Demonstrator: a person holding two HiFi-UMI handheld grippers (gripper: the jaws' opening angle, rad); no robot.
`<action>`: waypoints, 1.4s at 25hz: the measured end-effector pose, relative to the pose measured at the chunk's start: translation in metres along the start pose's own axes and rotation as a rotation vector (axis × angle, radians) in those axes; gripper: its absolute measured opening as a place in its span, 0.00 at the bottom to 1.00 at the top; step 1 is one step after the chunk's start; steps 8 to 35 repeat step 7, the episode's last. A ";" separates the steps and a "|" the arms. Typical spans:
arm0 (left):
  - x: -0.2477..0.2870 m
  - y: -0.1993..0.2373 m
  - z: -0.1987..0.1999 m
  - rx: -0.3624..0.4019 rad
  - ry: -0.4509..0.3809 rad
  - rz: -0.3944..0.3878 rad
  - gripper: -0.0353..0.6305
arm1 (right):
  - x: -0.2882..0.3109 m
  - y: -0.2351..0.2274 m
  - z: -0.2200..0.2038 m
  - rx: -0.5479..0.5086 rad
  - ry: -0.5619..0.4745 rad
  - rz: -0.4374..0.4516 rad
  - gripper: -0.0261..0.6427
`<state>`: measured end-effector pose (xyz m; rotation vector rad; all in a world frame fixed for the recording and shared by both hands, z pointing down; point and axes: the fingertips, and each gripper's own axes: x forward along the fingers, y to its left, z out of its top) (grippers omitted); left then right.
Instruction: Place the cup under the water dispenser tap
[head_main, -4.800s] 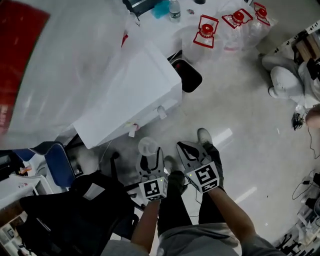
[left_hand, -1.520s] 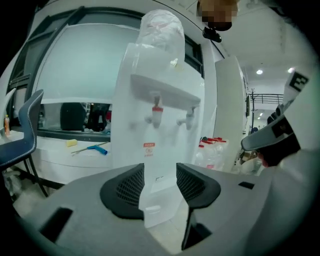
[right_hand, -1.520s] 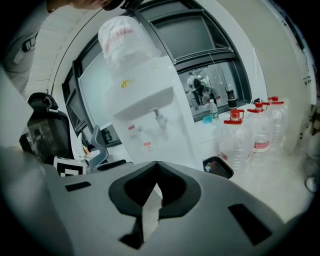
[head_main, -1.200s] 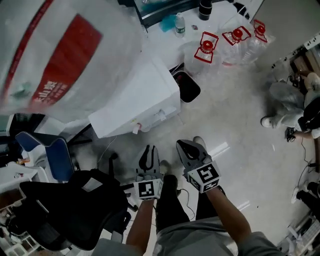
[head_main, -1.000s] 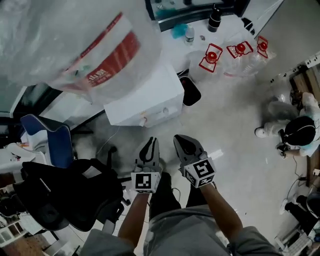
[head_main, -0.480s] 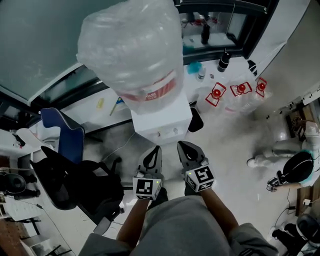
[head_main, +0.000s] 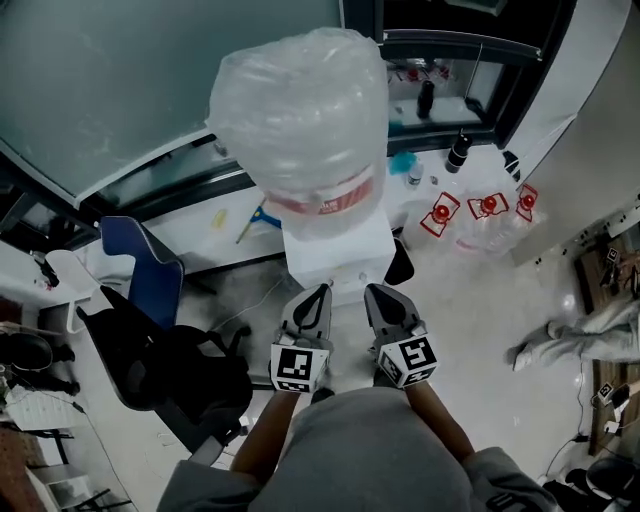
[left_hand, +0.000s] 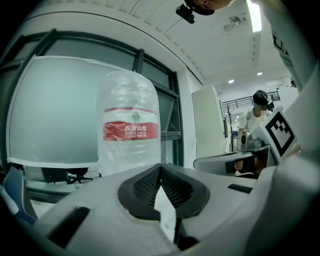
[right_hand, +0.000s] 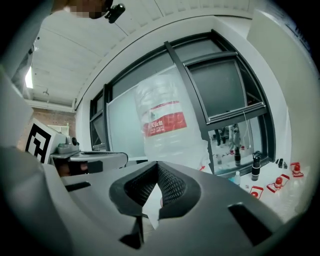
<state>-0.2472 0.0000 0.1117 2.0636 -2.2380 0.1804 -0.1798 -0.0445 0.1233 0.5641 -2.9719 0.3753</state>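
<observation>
**Water dispenser (head_main: 335, 248) faced by two clenched grippers**

The left gripper (head_main: 321, 293) and right gripper (head_main: 376, 292) are held side by side just in front of the dispenser. Each has its jaws pressed together, with nothing gripped. The dispenser's lower front is covered by them, so the cup cannot be made out. A black office chair (head_main: 170, 370) and a blue chair (head_main: 140, 268) are seen left of the dispenser. A black bin (head_main: 401, 262) is set just beside its right, with red-capped jugs (head_main: 470, 215) further right. The dispenser is a white box, topped by a bottle (head_main: 300, 120) wrapped in clear plastic and banded with a red label.
</observation>
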 end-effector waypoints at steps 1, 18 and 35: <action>-0.001 -0.001 -0.003 0.002 -0.003 -0.002 0.07 | -0.003 0.001 -0.001 0.002 -0.006 -0.005 0.05; -0.010 -0.013 -0.001 -0.011 0.003 0.012 0.07 | -0.018 0.005 0.000 0.016 -0.009 -0.004 0.05; -0.010 -0.013 -0.001 -0.011 0.003 0.012 0.07 | -0.018 0.005 0.000 0.016 -0.009 -0.004 0.05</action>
